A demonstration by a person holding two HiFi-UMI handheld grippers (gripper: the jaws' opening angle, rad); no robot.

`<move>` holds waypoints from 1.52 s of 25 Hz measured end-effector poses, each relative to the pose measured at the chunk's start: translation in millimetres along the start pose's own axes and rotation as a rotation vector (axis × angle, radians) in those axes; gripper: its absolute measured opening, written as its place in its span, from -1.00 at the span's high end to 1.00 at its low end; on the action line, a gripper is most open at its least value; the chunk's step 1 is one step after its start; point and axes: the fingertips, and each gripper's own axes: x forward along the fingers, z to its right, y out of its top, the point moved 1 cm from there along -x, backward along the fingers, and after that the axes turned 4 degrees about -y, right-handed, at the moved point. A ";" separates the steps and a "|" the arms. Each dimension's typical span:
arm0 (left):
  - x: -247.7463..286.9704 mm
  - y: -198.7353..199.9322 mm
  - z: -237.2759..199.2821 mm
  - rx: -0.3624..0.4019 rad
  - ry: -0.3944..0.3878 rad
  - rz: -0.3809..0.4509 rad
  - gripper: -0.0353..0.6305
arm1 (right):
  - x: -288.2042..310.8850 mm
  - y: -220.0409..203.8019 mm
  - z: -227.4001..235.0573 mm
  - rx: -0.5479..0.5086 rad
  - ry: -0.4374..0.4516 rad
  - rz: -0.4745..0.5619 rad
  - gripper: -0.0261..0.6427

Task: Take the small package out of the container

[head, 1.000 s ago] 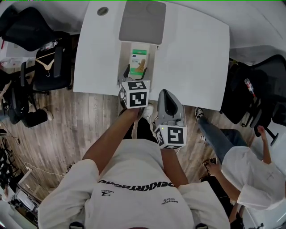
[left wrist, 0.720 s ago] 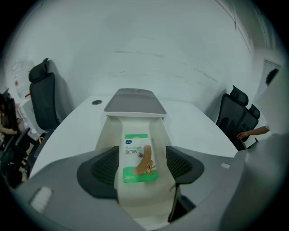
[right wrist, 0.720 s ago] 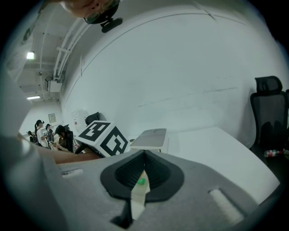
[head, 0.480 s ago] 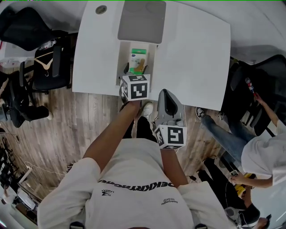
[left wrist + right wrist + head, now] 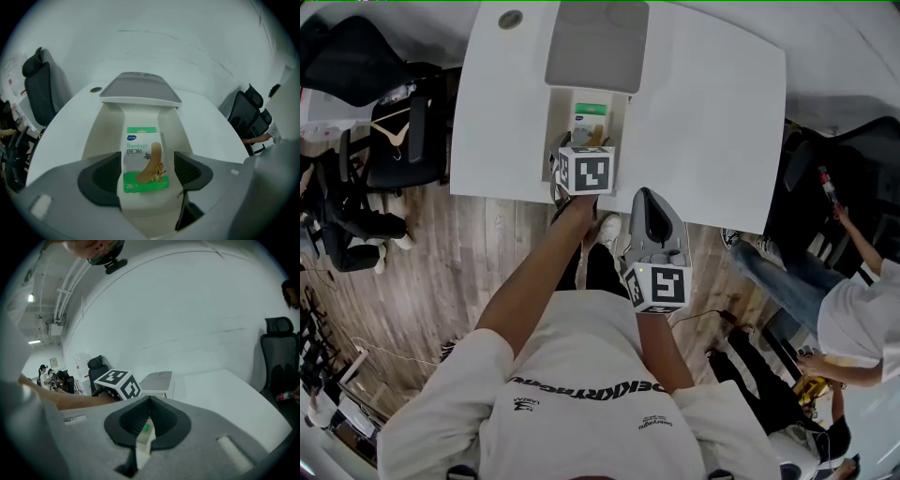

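Left gripper (image 5: 146, 174) jaws, just opening, stand wide either side of the small package (image 5: 140, 154) inside the container (image 5: 105, 131) at the desk (image 5: 703, 112) near edge. Right gripper (image 5: 149, 404) jaws closed, empty.

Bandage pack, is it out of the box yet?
Not yet. The grey lid is open. The left gripper, jaws just opening, straddles the bandage pack without pressing it; it lies in the container. Left to do: close, lift out. The right gripper is shut.

Small green-and-white bandage package (image 5: 143, 161) flat and face up on the floor of the open white container (image 5: 105, 126)
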 end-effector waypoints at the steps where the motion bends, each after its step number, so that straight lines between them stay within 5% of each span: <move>1: 1.1 -0.3 -0.4 -0.001 0.002 -0.008 -0.16 | 0.4 -0.2 0.5 0.000 -0.001 -0.001 0.92; 16: 22.2 -4.5 -6.4 -0.029 0.034 -0.098 -0.16 | 8.8 -1.3 5.0 0.001 0.003 -0.017 0.92; 38: 33.2 -5.2 -8.7 -0.040 0.075 -0.119 -0.17 | 11.6 -1.3 9.5 0.008 -0.006 -0.025 0.92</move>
